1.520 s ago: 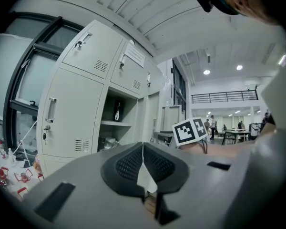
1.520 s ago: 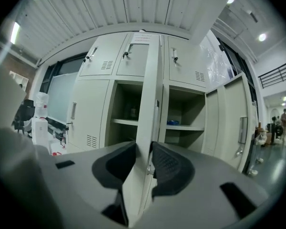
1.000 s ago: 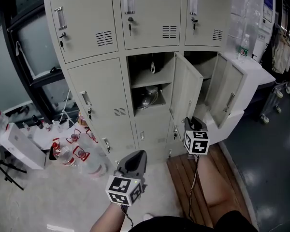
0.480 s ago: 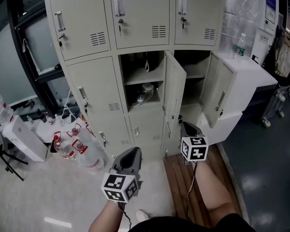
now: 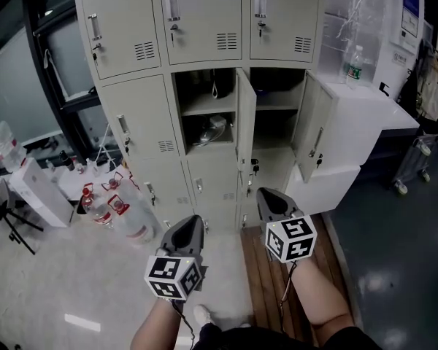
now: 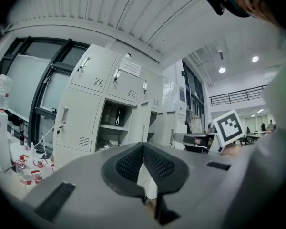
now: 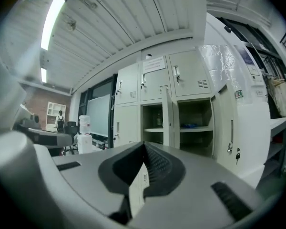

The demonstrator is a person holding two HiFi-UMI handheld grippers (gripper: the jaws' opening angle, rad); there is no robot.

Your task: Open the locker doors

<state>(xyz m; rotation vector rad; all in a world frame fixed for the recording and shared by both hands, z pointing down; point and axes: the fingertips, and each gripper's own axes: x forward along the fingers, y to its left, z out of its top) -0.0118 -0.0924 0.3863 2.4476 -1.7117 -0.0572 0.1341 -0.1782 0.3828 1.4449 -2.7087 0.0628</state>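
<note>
A beige bank of lockers (image 5: 197, 86) stands ahead. Its three top doors are closed, and so is the middle-left door (image 5: 135, 119). The middle-centre door (image 5: 246, 122) and the middle-right door (image 5: 312, 141) hang open, showing shelves with a few items inside. My left gripper (image 5: 192, 224) is shut and empty, well back from the lockers over the floor. To its right, my right gripper (image 5: 266, 197) is also shut on nothing, short of the open centre door. In the left gripper view the pads (image 6: 133, 161) meet; in the right gripper view the pads (image 7: 155, 163) meet too.
Water bottles (image 5: 120, 214) and a white box (image 5: 36, 192) lie on the floor at the left. A white counter (image 5: 372, 108) with a bottle (image 5: 354, 65) stands right of the lockers. Wooden boards (image 5: 266, 283) run under my right arm.
Both grippers have drawn back from the lockers toward me. The right one has left the open centre door's edge. The whole view has stepped back and shows more of the locker bank.
</note>
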